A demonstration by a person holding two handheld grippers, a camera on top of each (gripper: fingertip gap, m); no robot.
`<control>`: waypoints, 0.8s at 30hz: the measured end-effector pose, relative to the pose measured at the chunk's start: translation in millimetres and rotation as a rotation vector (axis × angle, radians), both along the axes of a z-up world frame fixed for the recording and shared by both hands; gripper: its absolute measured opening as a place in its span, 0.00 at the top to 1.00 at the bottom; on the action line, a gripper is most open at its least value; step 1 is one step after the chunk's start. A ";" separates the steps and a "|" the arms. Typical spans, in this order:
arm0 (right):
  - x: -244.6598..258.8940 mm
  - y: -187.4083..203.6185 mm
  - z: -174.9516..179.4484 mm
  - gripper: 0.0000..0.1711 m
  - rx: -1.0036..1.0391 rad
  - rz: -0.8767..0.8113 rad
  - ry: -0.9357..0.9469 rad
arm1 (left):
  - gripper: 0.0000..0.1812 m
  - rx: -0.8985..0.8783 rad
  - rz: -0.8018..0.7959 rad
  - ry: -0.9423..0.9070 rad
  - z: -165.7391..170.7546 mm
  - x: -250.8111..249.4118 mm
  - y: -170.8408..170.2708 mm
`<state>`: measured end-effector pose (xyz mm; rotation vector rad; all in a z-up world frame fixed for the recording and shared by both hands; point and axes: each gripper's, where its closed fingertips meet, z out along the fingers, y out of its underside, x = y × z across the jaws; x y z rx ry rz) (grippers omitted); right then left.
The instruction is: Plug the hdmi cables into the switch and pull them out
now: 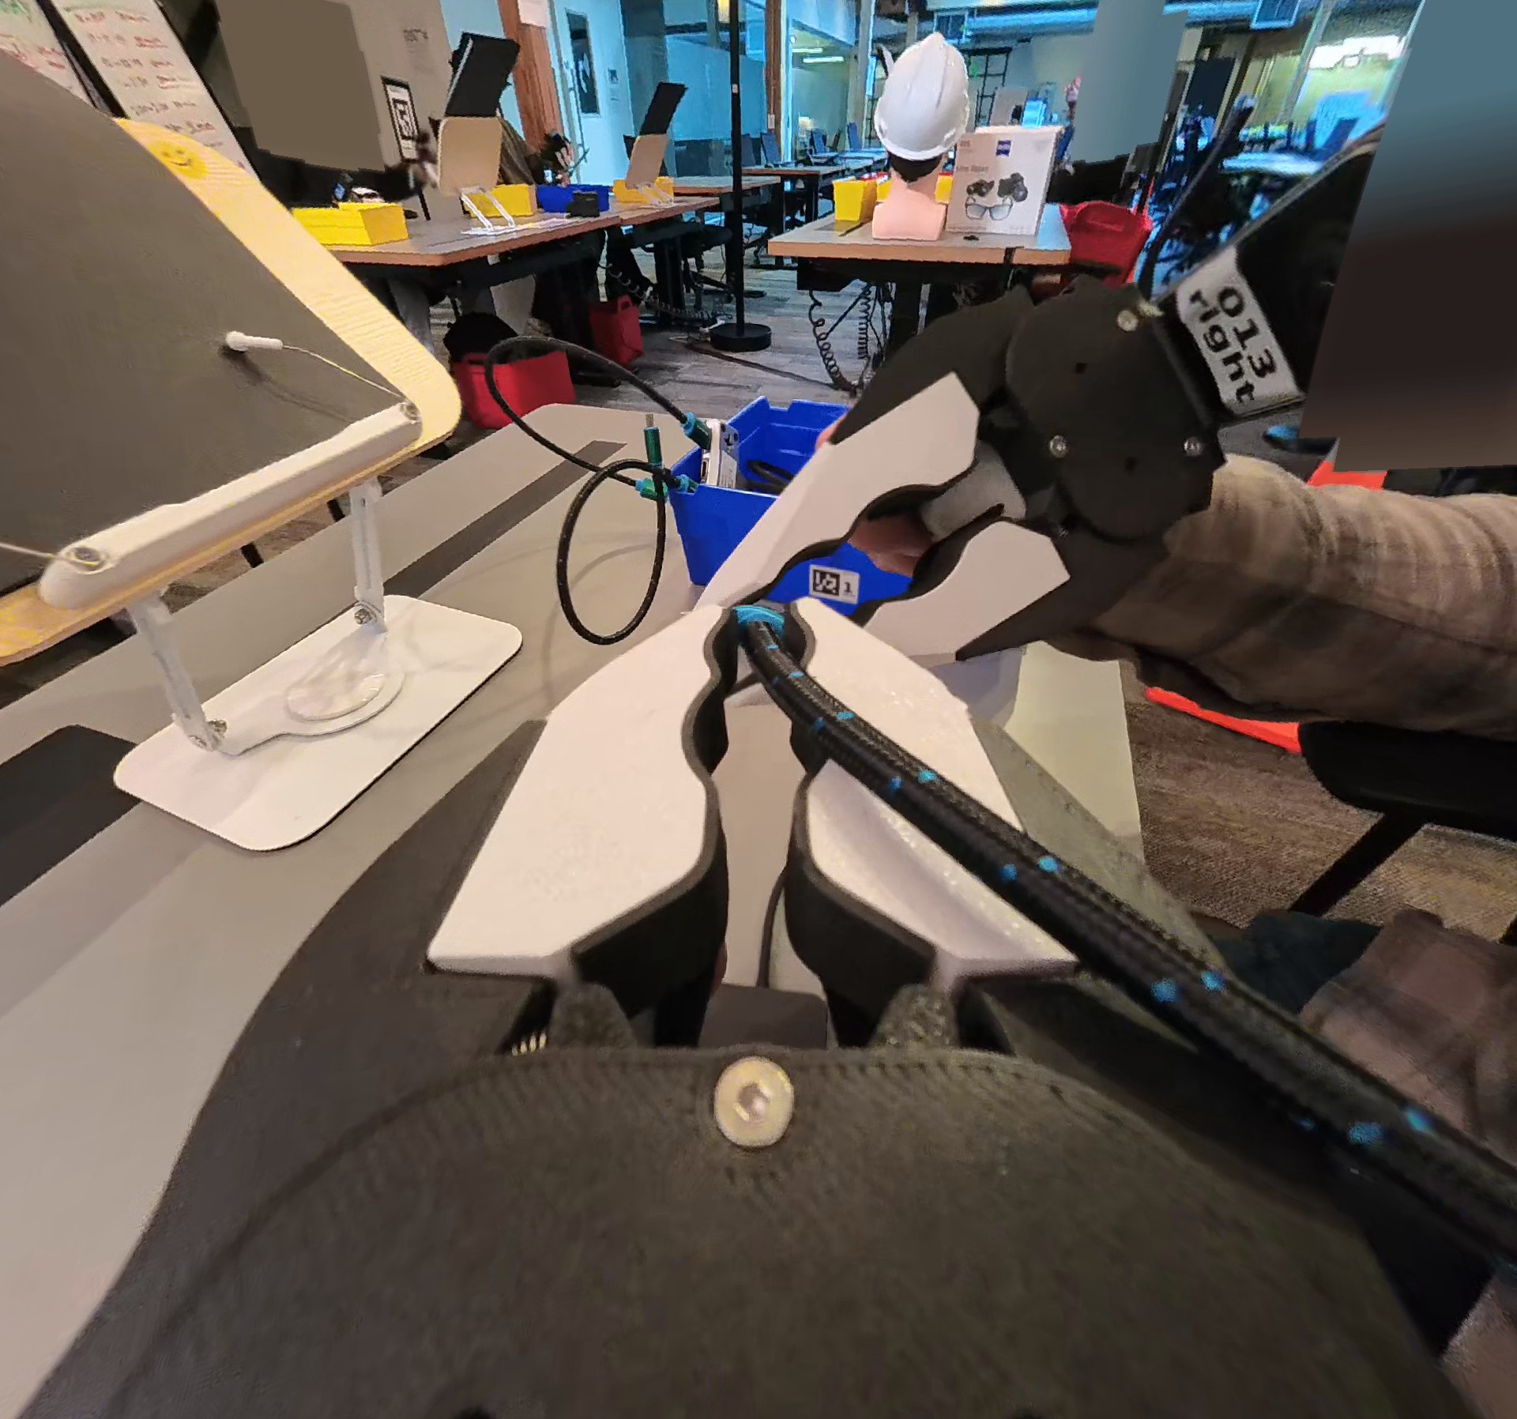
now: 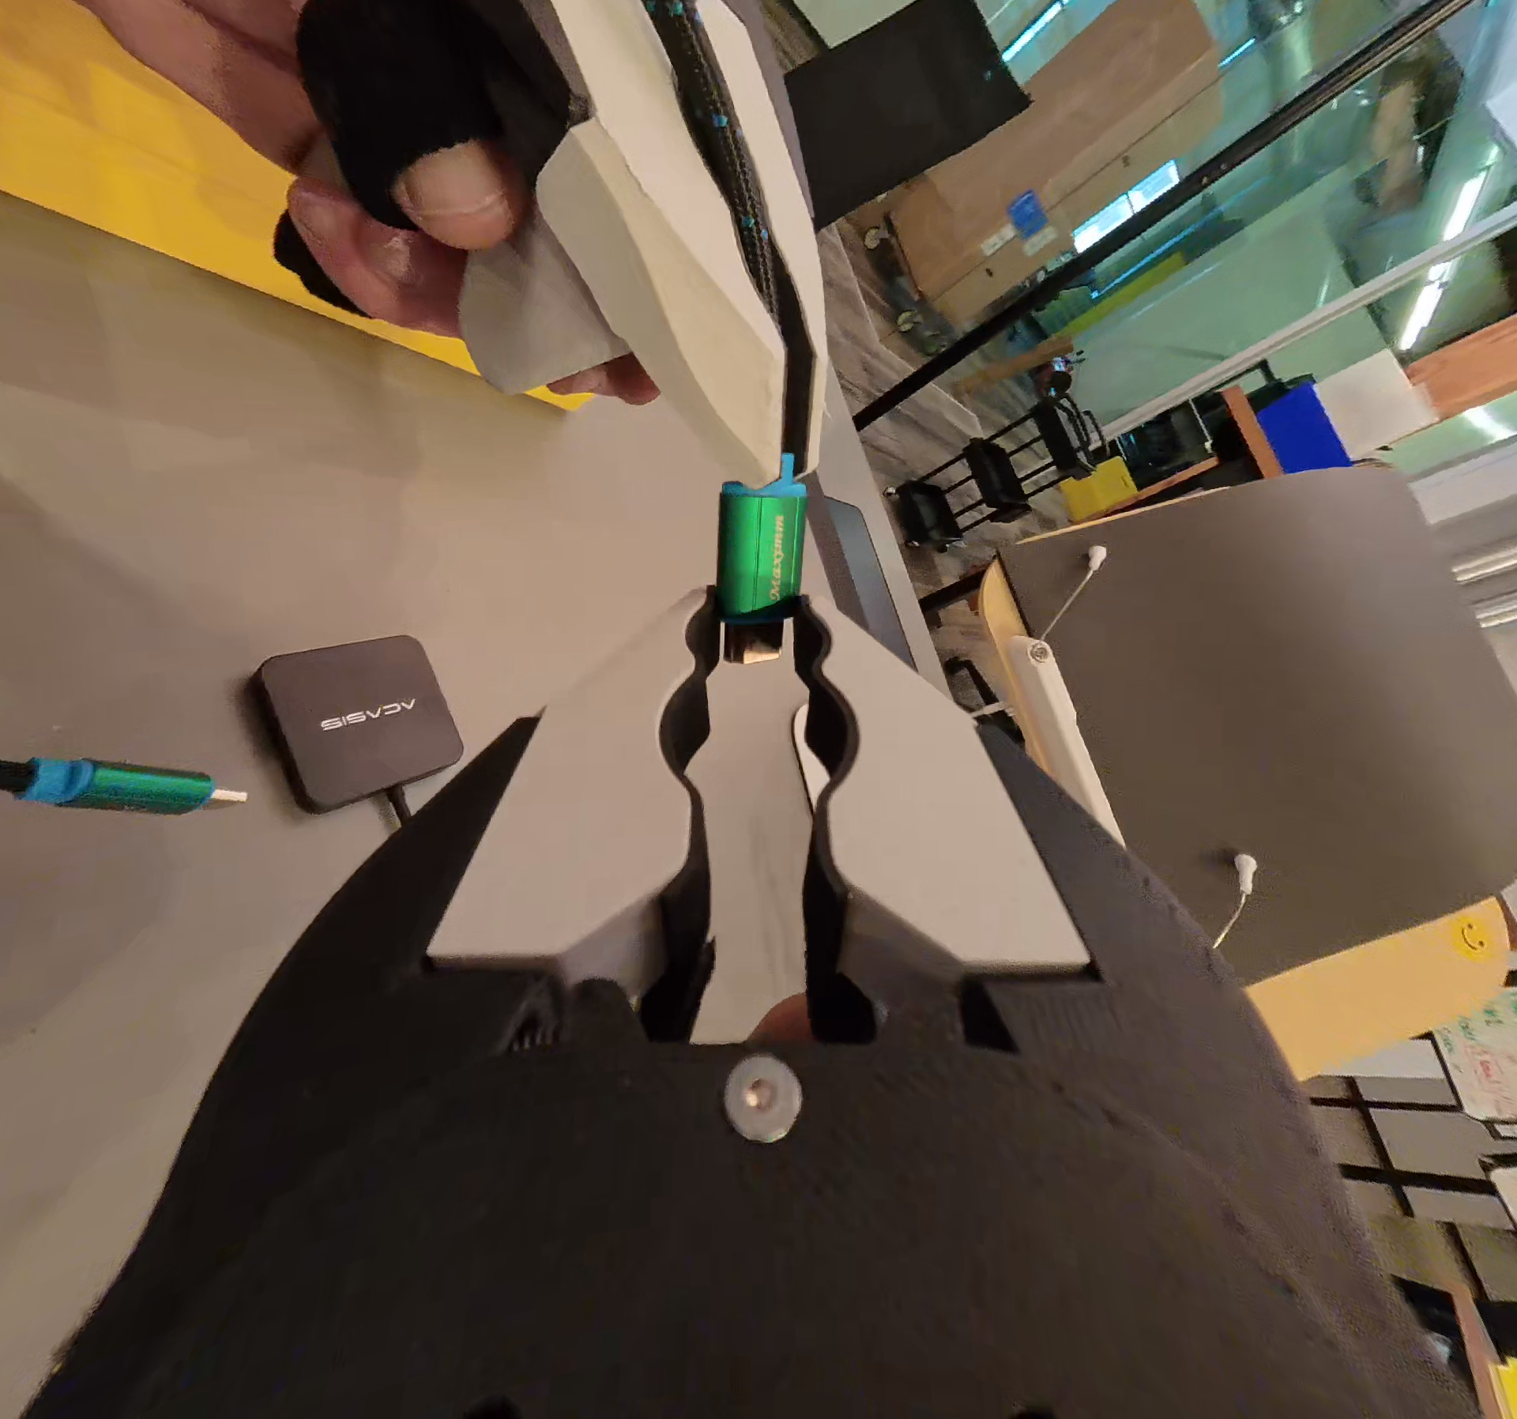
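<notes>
Right wrist view: right tongs (image 2: 757,624) part-closed about the metal tip of a green plug (image 2: 759,550); contact cannot be judged, so their grasp cannot be told. Plug's long axis runs straight along the tongs, tip toward the camera. Left tongs (image 2: 792,460) clenched on the cable (image 2: 722,115) just behind the plug, meeting head-on. Switch (image 2: 359,719), flat on the counter (image 2: 205,477), lies left of the right tongs, well apart; second plug (image 2: 123,784) beside it, unplugged.

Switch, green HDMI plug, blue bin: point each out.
switch (image 2: 359,721), right wrist view, centre of its flat black top.
green HDMI plug (image 2: 759,552), right wrist view, its metal shell.
blue bin (image 1: 722,519), left wrist view, its front wall.
</notes>
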<state>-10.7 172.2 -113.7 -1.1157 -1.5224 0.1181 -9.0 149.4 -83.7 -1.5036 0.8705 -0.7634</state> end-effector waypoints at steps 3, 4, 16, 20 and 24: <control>-0.3 -0.6 -3.3 0.92 -0.065 0.012 0.003 | 0.95 0.003 0.004 0.007 -2.1 -0.3 0.9; 0.4 -1.5 -4.9 0.92 -0.091 0.022 0.005 | 0.95 0.005 0.002 0.017 -3.4 0.3 0.6; -2.2 -8.3 -22.4 0.92 -0.222 0.076 -0.012 | 0.87 -0.016 -0.002 0.080 -19.3 10.2 -2.0; -2.8 -11.1 -24.4 0.92 -0.269 0.093 0.005 | 0.87 -0.005 0.009 0.082 -20.2 12.7 -1.4; 1.1 -16.0 -28.2 0.92 -0.328 0.113 0.016 | 0.85 -0.005 -0.009 0.102 -25.4 23.1 -3.7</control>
